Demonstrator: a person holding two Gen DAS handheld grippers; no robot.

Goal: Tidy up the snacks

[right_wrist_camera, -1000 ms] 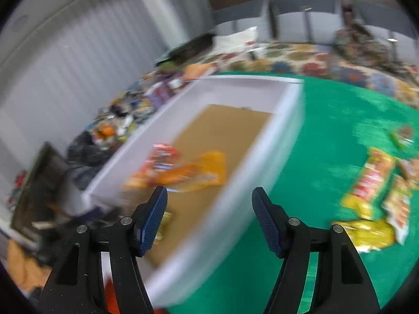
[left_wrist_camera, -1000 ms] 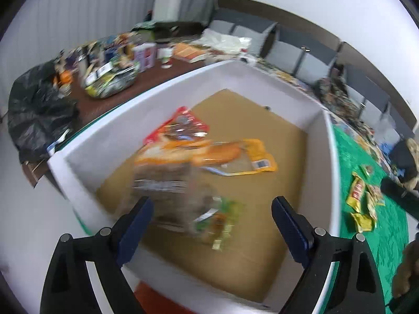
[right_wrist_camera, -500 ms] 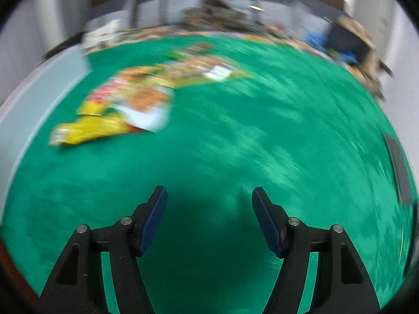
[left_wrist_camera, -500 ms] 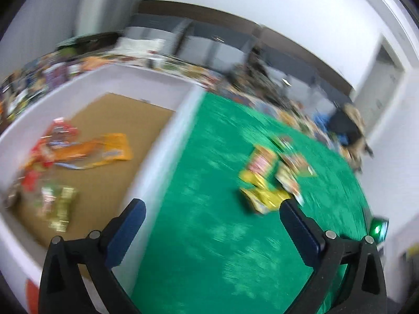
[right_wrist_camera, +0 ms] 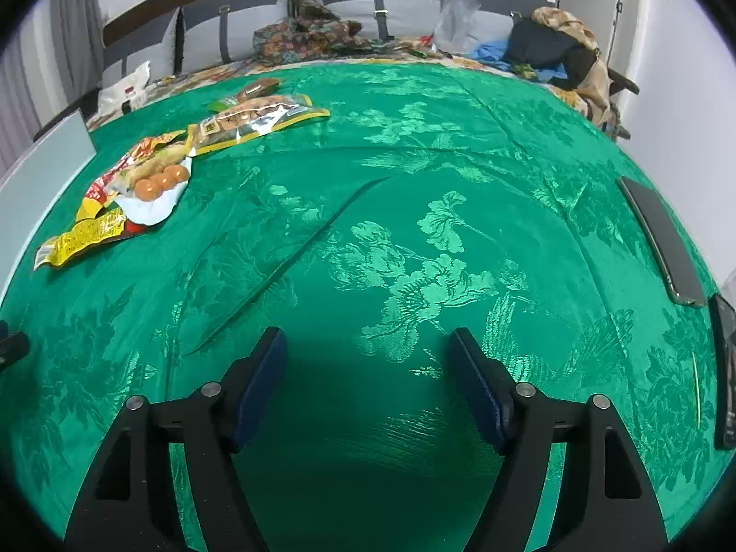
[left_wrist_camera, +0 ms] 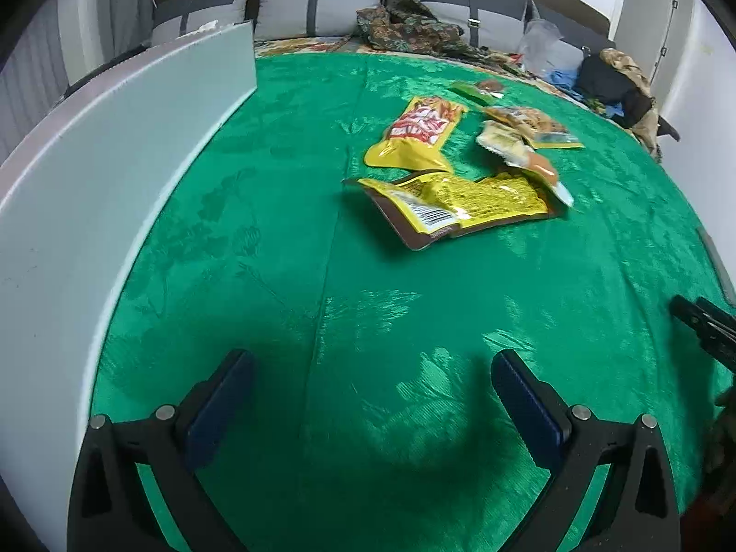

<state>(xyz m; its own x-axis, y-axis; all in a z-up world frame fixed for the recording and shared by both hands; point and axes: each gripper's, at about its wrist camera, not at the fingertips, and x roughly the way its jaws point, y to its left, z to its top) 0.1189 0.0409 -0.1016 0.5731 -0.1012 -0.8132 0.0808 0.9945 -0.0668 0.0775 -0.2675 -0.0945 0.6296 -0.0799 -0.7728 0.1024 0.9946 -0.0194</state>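
The left gripper [left_wrist_camera: 371,375] is held wide apart, its jaws having just opened further, with only glossy green patterned cloth [left_wrist_camera: 285,239] between the flat blue pads. The right gripper [right_wrist_camera: 368,363] has likewise just been widened and nothing is gripped. Crinkled foil snack packets [left_wrist_camera: 460,170] are heaped well ahead of the left jaws, beside a smooth white box wall [left_wrist_camera: 92,175].

Open green cloth [left_wrist_camera: 294,303] lies bare ahead of both claws. At ten o'clock in the left wrist view, the white box wall [left_wrist_camera: 92,193] blocks passage. At one o'clock, a cluster of snack packets [left_wrist_camera: 464,161] occupies the cloth. In the right wrist view, a dark flat device [right_wrist_camera: 662,239] lies at three o'clock.
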